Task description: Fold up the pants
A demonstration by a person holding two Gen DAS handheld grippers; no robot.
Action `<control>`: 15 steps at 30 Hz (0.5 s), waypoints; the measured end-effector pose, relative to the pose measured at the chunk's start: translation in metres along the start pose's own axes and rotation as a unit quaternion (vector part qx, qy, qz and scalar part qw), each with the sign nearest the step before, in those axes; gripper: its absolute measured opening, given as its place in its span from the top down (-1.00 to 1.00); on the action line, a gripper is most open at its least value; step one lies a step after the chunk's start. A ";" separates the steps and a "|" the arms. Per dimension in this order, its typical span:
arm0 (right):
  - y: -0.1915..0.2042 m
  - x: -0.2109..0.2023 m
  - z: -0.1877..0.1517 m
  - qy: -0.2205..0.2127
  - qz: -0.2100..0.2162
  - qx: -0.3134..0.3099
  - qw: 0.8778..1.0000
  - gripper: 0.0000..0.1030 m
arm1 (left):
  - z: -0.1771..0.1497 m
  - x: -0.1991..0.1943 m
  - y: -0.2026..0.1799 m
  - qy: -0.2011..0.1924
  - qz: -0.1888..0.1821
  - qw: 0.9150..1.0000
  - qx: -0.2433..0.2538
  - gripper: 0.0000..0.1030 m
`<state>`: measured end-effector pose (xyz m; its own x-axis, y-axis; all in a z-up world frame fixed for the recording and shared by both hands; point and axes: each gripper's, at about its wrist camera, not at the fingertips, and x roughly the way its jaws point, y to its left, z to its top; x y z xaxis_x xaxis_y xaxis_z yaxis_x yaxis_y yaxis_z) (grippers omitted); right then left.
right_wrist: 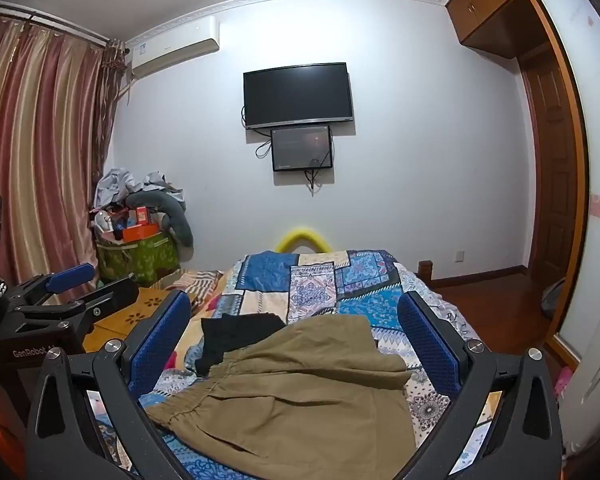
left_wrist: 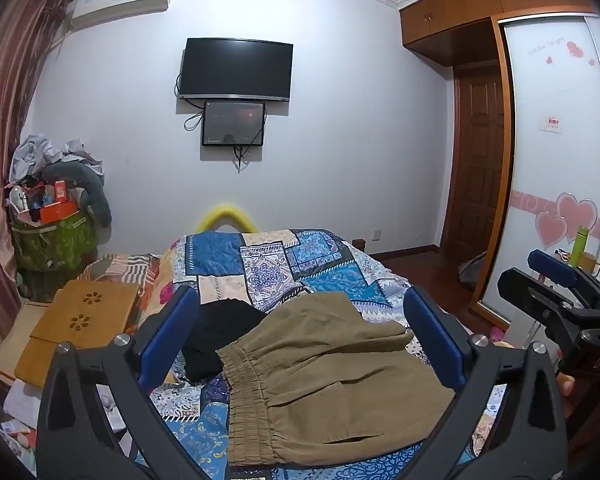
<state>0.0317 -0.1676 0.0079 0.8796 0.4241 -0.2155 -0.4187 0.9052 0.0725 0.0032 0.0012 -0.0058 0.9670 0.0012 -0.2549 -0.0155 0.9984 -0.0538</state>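
Both hand-held grippers are hovering above the near end of the bed, pointing slightly downward toward the khaki pants [left_wrist: 332,380], which serve as the landmark.

To the left of the pants, a wooden lap tray [left_wrist: 84,320] is lying on the bed's edge, with a green bag [left_wrist: 52,244] piled with clutter standing beyond it by the striped curtain [right_wrist: 36,152].

Just left of the pants, the left hand-held gripper [left_wrist: 300,336] is standing wide open, its blue pads [left_wrist: 168,336] apart and touching nothing, the waistband showing between them. A black garment [left_wrist: 216,340] is lying partly under the pants' far left edge.

The pants themselves are lying crumpled on the patchwork quilt [left_wrist: 260,268], elastic waistband toward the left and near side, the fabric bunched toward the right.

Over the pants' right part, the right hand-held gripper [right_wrist: 294,344] is likewise spread wide, gripping nothing, the cloth lying below its fingers [right_wrist: 428,344].

Beyond the pants, a dark television [right_wrist: 298,94] is hanging on the wall with a smaller screen [right_wrist: 302,150] beneath it. To the right of the pants, a wooden door [left_wrist: 480,160] is standing beside a heart-patterned wardrobe door [left_wrist: 560,140].
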 end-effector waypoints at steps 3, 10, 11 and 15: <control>0.000 0.000 0.000 0.000 0.000 0.000 1.000 -1.00 | -0.001 -0.001 0.000 0.000 0.000 1.000 0.001 -1.00; 0.000 0.002 -0.001 0.001 -0.001 0.001 1.000 -1.00 | 0.003 0.000 -0.001 0.001 0.001 1.000 0.001 -1.00; 0.000 0.003 -0.001 0.001 -0.002 0.002 1.000 -1.00 | 0.003 0.000 -0.001 0.001 0.001 1.000 0.001 -1.00; -0.002 0.000 -0.003 0.002 -0.004 0.003 1.000 -1.00 | 0.005 -0.001 -0.003 0.001 0.001 1.000 0.001 -1.00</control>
<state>0.0322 -0.1699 0.0053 0.8824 0.4159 -0.2202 -0.4094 0.9091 0.0767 0.0031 -0.0011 -0.0007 0.9666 0.0034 -0.2563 -0.0171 0.9985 -0.0513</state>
